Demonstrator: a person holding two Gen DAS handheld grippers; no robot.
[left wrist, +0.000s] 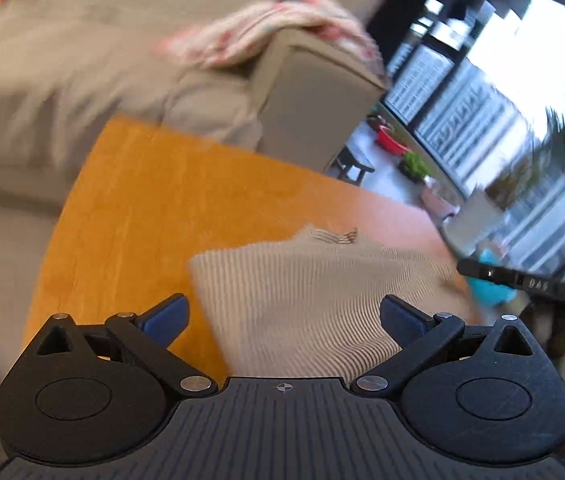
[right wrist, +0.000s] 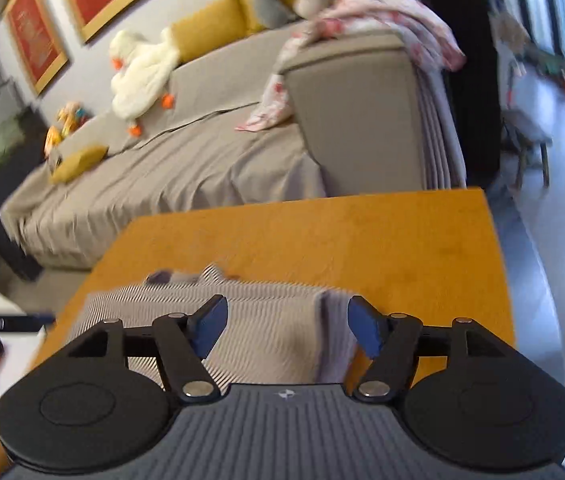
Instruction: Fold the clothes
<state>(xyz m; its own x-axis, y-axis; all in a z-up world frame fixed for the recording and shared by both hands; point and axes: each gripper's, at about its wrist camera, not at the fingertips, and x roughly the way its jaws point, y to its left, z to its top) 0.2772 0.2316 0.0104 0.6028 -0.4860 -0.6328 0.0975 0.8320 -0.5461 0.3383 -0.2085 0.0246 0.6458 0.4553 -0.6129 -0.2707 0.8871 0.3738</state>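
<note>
We hold the left gripper [left wrist: 284, 318] and right gripper [right wrist: 287, 330] spread wide and empty above the striped garment [right wrist: 266, 320], folded on the orange table [right wrist: 362, 236] beside the sofa [right wrist: 202, 160].

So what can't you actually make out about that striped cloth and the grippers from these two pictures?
- Striped garment: its near edge is hidden under the open left gripper in the left wrist view, and under the open right gripper in the right wrist view.
- What kind of garment it is: cannot tell, it lies folded and motion-blurred on the orange table.
- Dark patch by its far edge: too blurred to identify.
</note>
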